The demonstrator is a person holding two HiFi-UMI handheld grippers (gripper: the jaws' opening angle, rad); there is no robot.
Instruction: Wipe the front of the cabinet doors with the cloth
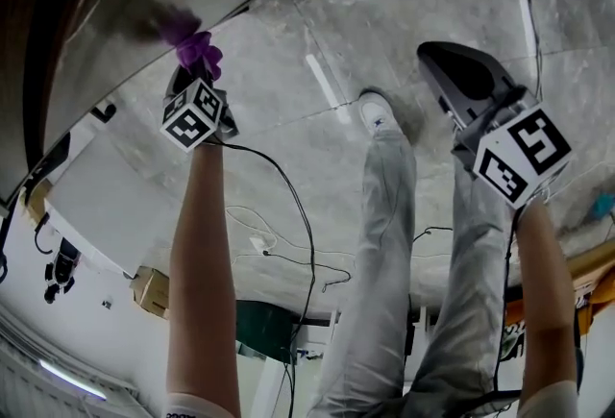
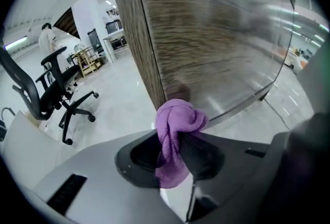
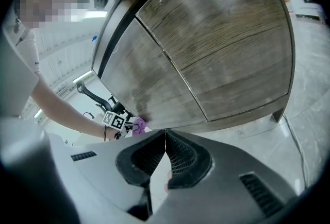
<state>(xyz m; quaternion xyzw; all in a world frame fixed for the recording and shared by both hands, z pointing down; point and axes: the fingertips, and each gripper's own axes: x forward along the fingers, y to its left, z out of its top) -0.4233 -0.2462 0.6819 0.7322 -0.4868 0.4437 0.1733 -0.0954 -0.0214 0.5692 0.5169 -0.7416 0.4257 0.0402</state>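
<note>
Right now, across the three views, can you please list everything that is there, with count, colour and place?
cabinet doors: two, grey-brown wood grain, side by side
cloth: one, purple, against a door
office chair: one, black, on the floor beside the cabinet
cable: one, black, across the grey floor
table: one, white, head view's left
left gripper: one, grey, clamped on the cloth
right gripper: one, grey, jaws together, empty, away from the doors
legs: two, grey trousers, mid head view
</note>
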